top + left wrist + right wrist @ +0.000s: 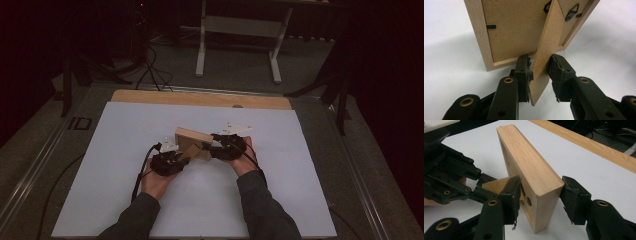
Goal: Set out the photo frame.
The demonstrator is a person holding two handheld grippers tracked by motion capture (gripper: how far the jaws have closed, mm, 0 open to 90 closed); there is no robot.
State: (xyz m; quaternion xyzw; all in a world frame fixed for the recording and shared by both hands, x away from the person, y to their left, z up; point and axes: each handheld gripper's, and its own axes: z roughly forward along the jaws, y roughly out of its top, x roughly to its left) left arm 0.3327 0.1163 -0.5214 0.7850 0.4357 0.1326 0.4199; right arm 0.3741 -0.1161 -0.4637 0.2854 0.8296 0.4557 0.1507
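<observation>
A light wooden picture frame [191,138] stands upright on the white board [125,150], its brown back [511,27] turned to the left gripper. Its fold-out stand [544,55] sticks out from the back. My left gripper [540,63] straddles that stand: one pad rests against it, the other sits a hair off, so the jaws are open. My right gripper [541,187] straddles the frame's thick side edge [531,167], pads close on both faces without pressing. The left gripper [477,186] also appears beyond the frame in the right gripper view. In the high view the left gripper [184,155] and the right gripper [211,146] meet at the frame.
The white board lies on a wooden tabletop whose strip [200,98] shows along the far edge. Black cables [142,170] trail back from both grippers. A white desk frame [202,45] and floor cables [150,70] stand beyond the table. Metal rails [35,165] flank the board.
</observation>
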